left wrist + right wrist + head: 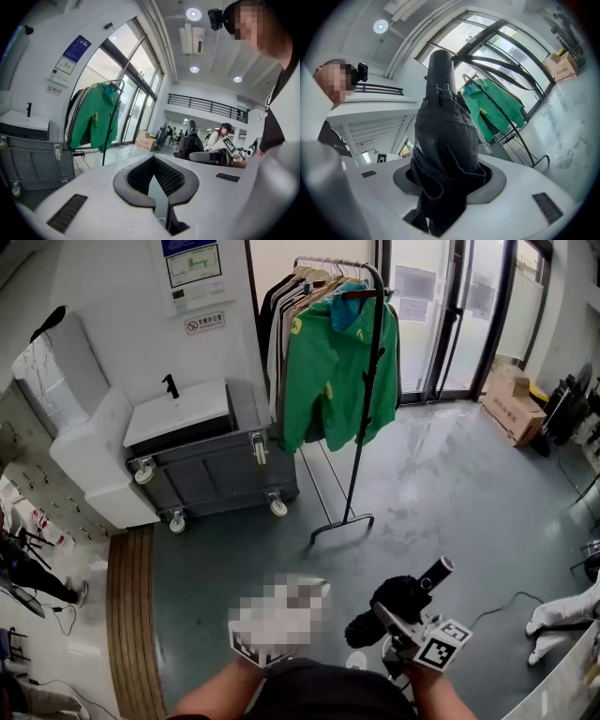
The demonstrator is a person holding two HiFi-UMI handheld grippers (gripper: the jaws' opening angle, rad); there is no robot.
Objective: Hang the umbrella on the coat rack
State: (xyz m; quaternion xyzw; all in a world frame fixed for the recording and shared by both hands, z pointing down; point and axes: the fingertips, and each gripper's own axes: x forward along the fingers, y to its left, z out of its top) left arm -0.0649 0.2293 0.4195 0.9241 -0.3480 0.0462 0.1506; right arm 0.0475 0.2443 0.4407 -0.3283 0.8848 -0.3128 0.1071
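The folded black umbrella [398,596] sits at 5 o'clock in the head view, well short of the coat rack [361,427]. Its long axis runs from 7 to 1 o'clock, with the round stub end toward 1. In the right gripper view the umbrella [445,136] stands straight up toward 12, with the rack [511,122] behind it at 2 o'clock.

Bare grey floor [441,484] lies open between the person and the rack's foot. A wheeled grey cart [216,474] stands close at the rack's 9 o'clock, and a green jacket [333,371] hangs from its top bar. A cardboard box [511,404] sits well apart at 3 o'clock by the glass doors.

The right gripper [447,183] pinches the umbrella's bunched cloth, its jaws held apart only by the fabric. The left gripper [153,161] has its jaws pressed together at the tips, with nothing between them.
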